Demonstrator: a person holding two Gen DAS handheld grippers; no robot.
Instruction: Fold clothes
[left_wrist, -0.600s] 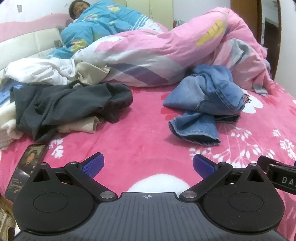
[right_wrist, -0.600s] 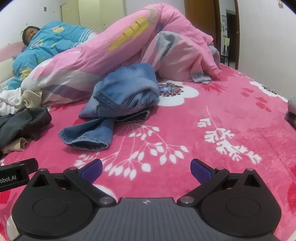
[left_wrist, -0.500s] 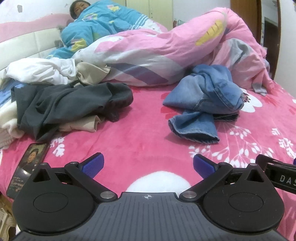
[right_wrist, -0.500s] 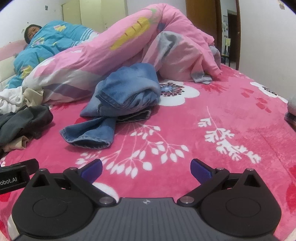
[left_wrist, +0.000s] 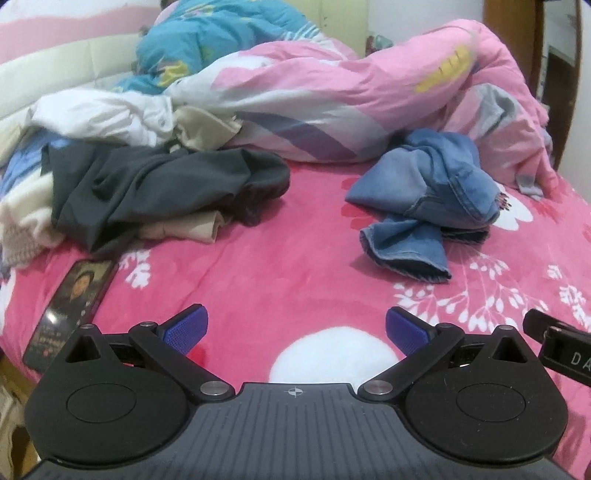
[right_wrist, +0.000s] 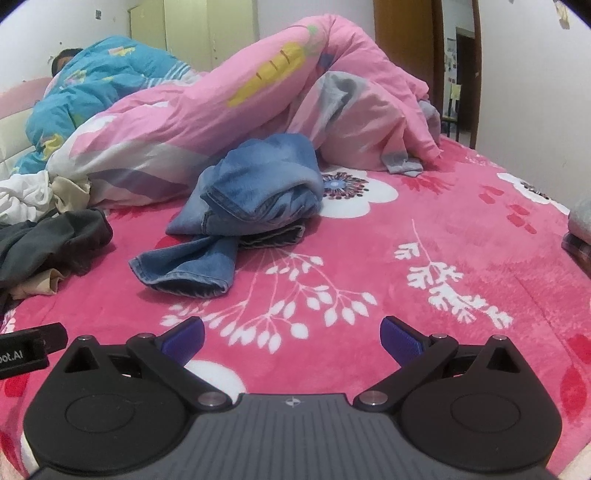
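Both the left hand-held gripper (left_wrist: 294, 328) and the right hand-held gripper (right_wrist: 291, 336) stood apart, empty; the bunched jeans (right_wrist: 255, 192) mid-bed risked a multi-layer grab, dragging them tangled.

We see a bed covered by a bright pink fleece blanket (right_wrist: 461, 236) printed with white flowers and leafy sprigs. Behind it a padded headboard (left_wrist: 62, 62) in cream and pink meets a white wall (right_wrist: 532, 74). Pale yellow wardrobe doors (right_wrist: 184, 33) stand at the far side, and a brown wooden door frame (right_wrist: 402, 40) opens onto a dim passage. The light is soft and even indoors
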